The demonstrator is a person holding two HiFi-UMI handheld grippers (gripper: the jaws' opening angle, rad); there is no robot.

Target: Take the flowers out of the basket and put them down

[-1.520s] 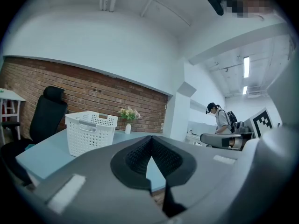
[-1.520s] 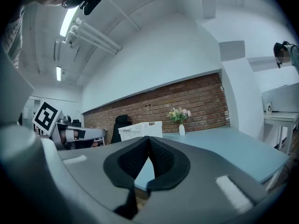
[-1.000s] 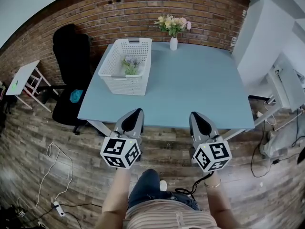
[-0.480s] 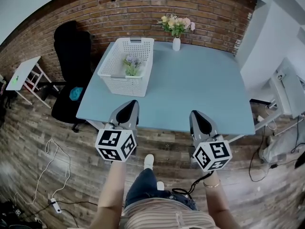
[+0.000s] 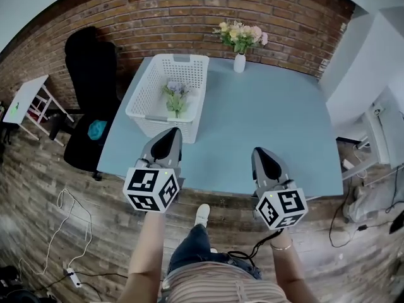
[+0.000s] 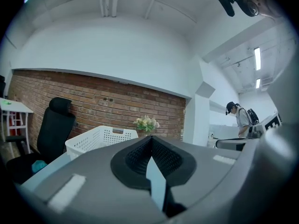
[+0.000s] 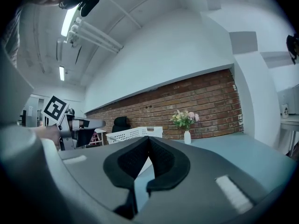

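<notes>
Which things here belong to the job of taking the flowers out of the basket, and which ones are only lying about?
Belong to the job:
- flowers inside the white basket
- blue table
- left gripper and right gripper, both empty

Only lying about:
- vase of flowers
- black chair
- small white side table

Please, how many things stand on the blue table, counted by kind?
white basket: 1
white vase: 1
flower bunches: 2 (basket bunch, vase bunch)
total: 4
</notes>
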